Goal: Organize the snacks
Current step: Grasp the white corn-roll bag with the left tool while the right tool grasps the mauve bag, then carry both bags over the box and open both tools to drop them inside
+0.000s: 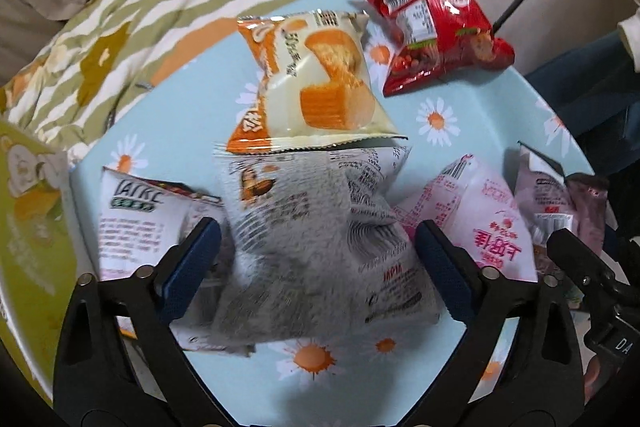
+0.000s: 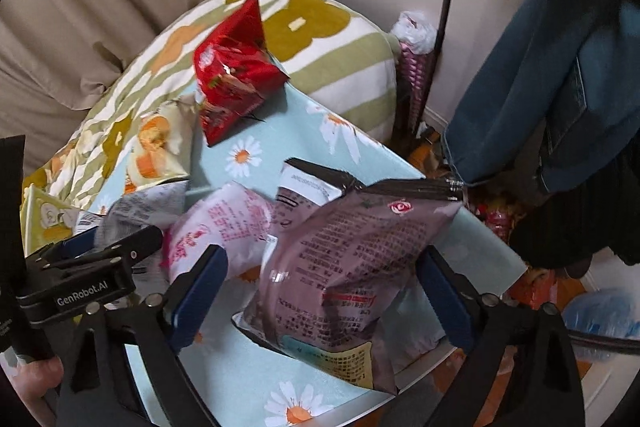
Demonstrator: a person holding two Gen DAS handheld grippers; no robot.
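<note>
A grey-white snack packet (image 1: 320, 243) lies on the pale blue daisy-print tabletop (image 1: 320, 379), directly ahead of the left gripper (image 1: 316, 259). The left jaws stand spread, one blue pad on each side of that packet; the view is blurred, so whether the pads touch the wrapper cannot be told. Just beyond it, touching its far edge, lies an orange-and-cream cake packet (image 1: 316, 83), and further out, near the table's far edge, a red snack bag (image 1: 436, 27). To the left of the grey-white packet a white packet with green lettering (image 1: 148, 223) lies partly under the left finger; to the right lies a pink packet (image 1: 480, 223).

The right gripper (image 2: 320, 291) is also spread wide, and a mauve snack bag (image 2: 344, 267) sits between its blue pads, its lower end near the table's front edge; the right pad seems to be at the bag's side, though contact is not clear. The pink packet (image 2: 224, 227) lies just left of that bag, beside the left gripper's black body.

A green, orange and white floral quilt (image 1: 160, 7) is bunched behind the table, and a yellow-green carton (image 1: 28, 211) stands at its left edge. A denim garment (image 2: 540, 99) hangs to the right.
</note>
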